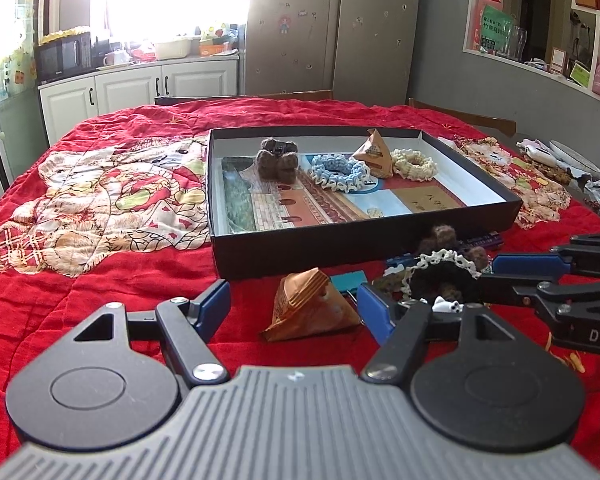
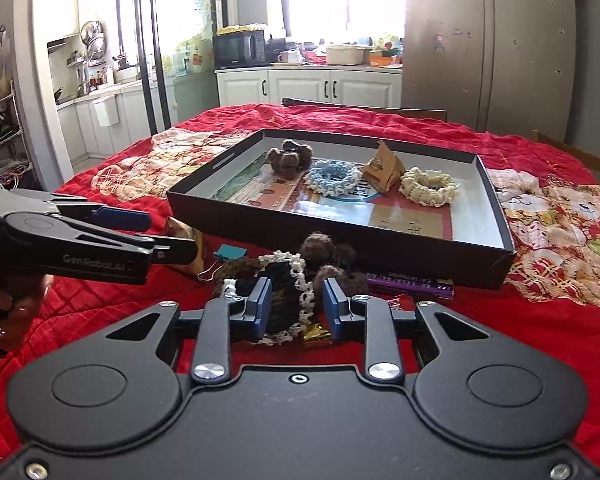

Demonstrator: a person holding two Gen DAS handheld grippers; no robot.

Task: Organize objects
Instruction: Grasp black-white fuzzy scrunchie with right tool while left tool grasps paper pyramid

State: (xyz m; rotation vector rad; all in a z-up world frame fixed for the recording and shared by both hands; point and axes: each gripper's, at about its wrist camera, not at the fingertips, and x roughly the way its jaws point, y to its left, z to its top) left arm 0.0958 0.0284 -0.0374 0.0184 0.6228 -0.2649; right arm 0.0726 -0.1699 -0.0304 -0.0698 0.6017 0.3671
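A brown paper pyramid packet (image 1: 312, 308) (image 2: 188, 236) lies on the red quilt between the fingers of my left gripper (image 1: 294, 304) (image 2: 160, 232). That gripper is open and its pads stand clear of the packet. My right gripper (image 2: 296, 308) (image 1: 500, 276) is shut on a black scrunchie with white lace trim (image 2: 288, 292) (image 1: 440, 276), just in front of the black box (image 1: 340, 248) (image 2: 340, 240). Inside the box lie a brown scrunchie (image 1: 278, 160), a blue one (image 1: 336, 172), another paper packet (image 1: 374, 156) and a cream scrunchie (image 1: 414, 164).
A fuzzy brown scrunchie (image 2: 324, 248), a teal binder clip (image 2: 232, 252), a purple packet (image 2: 412, 284) and a gold piece (image 2: 316, 336) crowd the quilt in front of the box. A plate and wrappers (image 1: 560, 160) lie at the table's right edge. A person's hand (image 2: 16, 308) holds the left gripper.
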